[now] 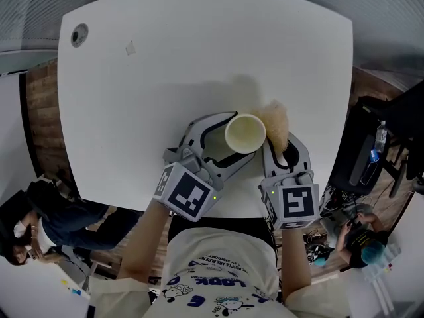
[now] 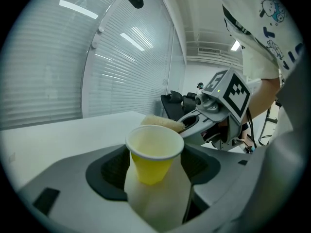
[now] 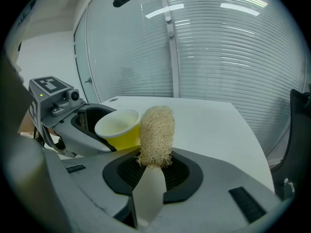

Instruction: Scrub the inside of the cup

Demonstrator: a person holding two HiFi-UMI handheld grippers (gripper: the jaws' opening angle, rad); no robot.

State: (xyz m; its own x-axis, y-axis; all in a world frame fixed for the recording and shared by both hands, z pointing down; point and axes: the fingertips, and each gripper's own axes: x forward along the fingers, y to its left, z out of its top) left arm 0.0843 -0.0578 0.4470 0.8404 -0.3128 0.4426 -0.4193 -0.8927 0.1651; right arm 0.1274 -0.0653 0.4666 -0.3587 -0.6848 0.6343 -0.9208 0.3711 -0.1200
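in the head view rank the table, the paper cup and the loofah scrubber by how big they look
1. table, far the largest
2. cup and loofah scrubber: close in size here, the cup perhaps slightly larger, so no firm order

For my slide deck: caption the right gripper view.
Right gripper clamps a loofah scrubber upright in its jaws beside the yellow cup, over a white table.

My left tongs [image 2: 154,155] stand wide apart at the bottom of the frame. A yellow cup [image 2: 150,171], white inside, stands upright between them on the white tabletop [image 2: 53,137]. Just behind its rim, right of the middle, my right tongs [image 2: 190,124] hold a tan scrubber [image 2: 160,121]. Window blinds [image 2: 121,72] fill the upper left.
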